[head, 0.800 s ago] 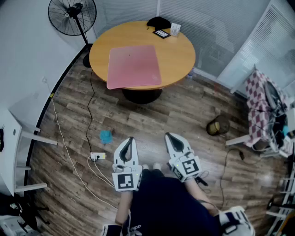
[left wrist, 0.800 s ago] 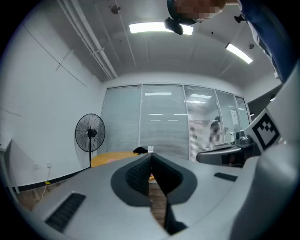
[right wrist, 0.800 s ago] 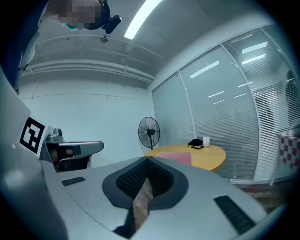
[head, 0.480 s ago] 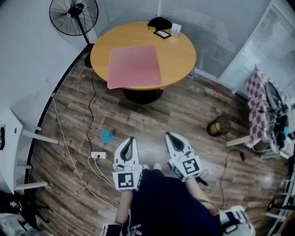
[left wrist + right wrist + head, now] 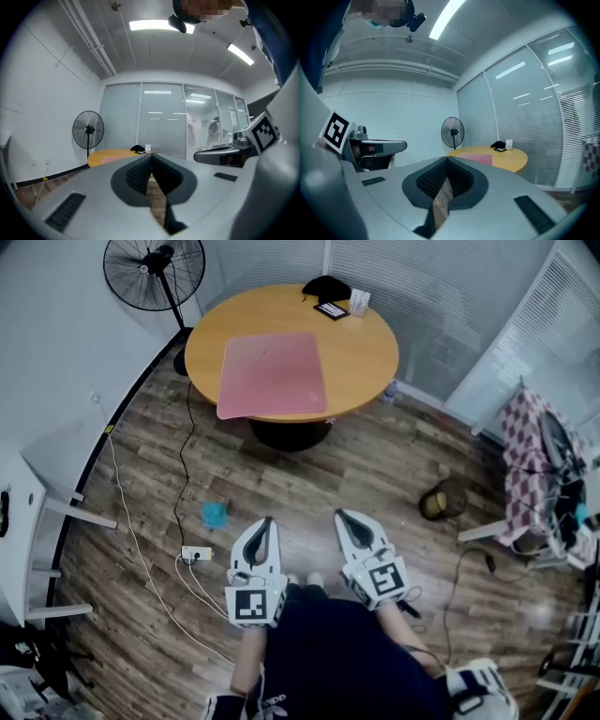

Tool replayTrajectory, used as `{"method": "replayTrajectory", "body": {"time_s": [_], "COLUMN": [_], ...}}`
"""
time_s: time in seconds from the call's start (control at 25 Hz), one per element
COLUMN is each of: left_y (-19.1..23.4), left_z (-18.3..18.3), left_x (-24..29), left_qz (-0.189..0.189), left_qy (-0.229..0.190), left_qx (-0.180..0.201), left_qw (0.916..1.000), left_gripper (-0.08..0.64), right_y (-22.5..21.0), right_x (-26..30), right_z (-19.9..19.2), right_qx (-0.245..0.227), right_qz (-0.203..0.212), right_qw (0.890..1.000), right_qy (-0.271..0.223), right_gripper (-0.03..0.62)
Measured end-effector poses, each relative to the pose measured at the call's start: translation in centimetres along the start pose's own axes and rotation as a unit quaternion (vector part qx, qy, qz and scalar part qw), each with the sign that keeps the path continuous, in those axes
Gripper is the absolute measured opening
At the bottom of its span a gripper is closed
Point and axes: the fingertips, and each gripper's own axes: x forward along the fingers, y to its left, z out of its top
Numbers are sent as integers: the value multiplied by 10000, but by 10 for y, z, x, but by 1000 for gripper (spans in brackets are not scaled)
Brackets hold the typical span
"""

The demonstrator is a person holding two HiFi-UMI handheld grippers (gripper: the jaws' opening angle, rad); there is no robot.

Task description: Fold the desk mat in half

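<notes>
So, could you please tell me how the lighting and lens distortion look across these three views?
Head view: even, soft light with no harsh shadows; the wide lens bends straight lines near the edges, but the desk mat on the round table is sharp. Left gripper view: strong fisheye with dark corners, and a ceiling light blows out white. Right gripper view: same fisheye; light strips reflect in the glass wall.

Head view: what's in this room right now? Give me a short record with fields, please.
Table: round, orange top
Desk mat: pink, lying flat and unfolded on the table
Fan: upright, beyond the table
Left hand-held gripper: shut, empty, well short of the table
Right hand-held gripper: shut, empty, beside the left one
Folding: not yet begun
</notes>
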Motion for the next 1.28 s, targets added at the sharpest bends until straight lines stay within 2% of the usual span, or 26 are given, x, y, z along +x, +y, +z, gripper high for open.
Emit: {"method": "replayTrajectory", "body": {"time_s": [0.16,0.24,0.4,0.56,0.76,1.12,1.28], "left_y": [-4,-8,-13,-9,24,101,122], "left_z": [2,0,-2,-1,1,32,33], "left_x": [-1,-3,3,14,36,93,107], "left_qz": [153,214,96,11,35,-205,-334], "left_qy": [-116,-144,-156,-153,-187,-323,-215], "left_qx": [146,101,-63,16,-124,5,-5], "left_qw": [9997,9996,9998,9999,9997,9993,9992], "left_gripper": [3,3,3,3,3,3,3], "right_y": [-5,-7,-9,-11,-15,-18,-15], "right_x": [-3,-4,0,7,38,123,146], "right_z": [3,-1,0,-1,3,32,44], "right_qx": [-26,-173,-320,-282,-213,59,36], "right_qz": [79,175,291,266,168,18,-53], "right_qw": [9999,9997,9991,9992,9996,9998,9995], "right_qy": [-93,-19,-16,43,82,-175,-308], "right_gripper": [3,3,3,3,3,3,3]}}
